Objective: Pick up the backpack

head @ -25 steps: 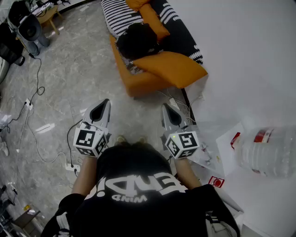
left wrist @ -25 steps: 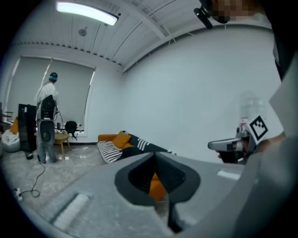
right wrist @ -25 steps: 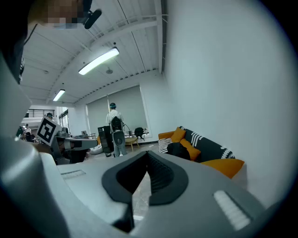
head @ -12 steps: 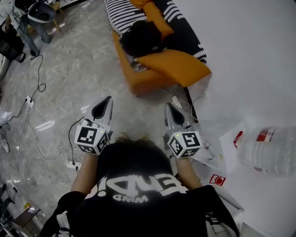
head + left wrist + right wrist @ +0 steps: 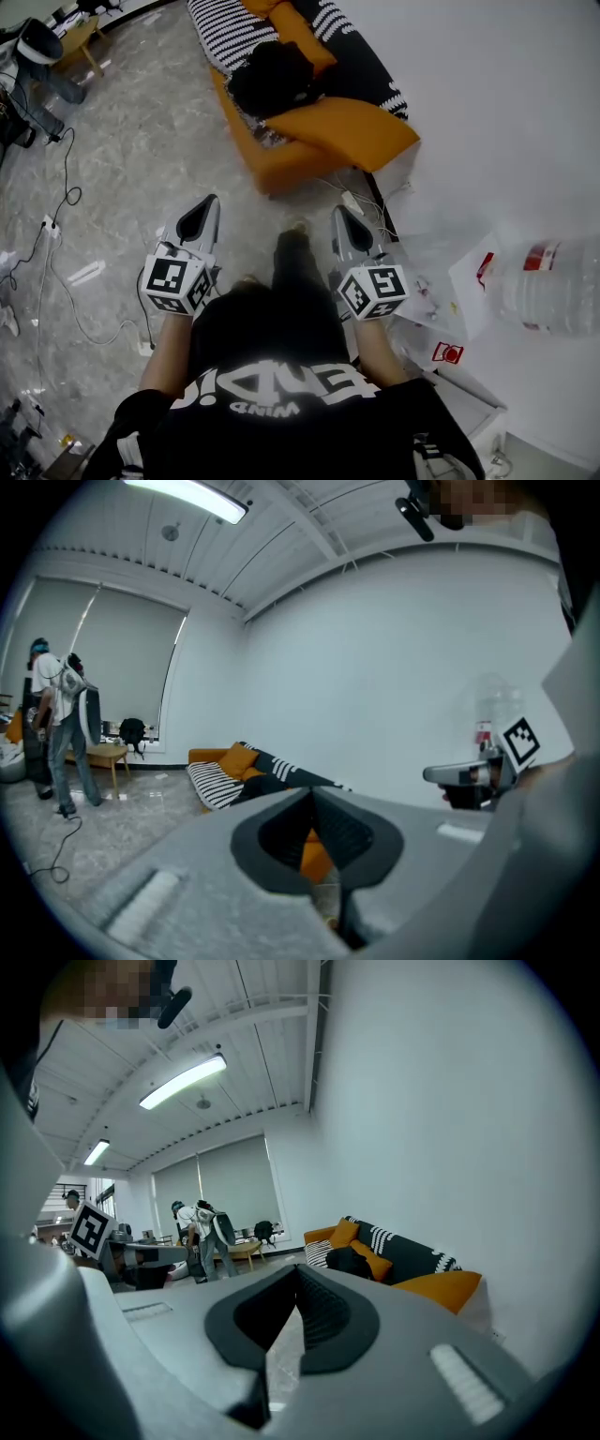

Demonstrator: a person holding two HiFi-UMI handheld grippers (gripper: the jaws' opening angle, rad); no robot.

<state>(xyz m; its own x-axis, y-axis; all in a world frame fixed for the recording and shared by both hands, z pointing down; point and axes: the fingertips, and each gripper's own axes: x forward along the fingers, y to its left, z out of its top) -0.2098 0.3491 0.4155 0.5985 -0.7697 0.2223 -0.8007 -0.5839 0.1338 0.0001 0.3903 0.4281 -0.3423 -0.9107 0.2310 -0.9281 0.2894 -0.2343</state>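
The black backpack [image 5: 272, 80] lies on the orange sofa [image 5: 281, 169], straight ahead and well apart from both tongs. The left gripper [image 5: 208, 208] and right gripper [image 5: 339, 217] are clenched and empty, and neither looks clearly nearer.
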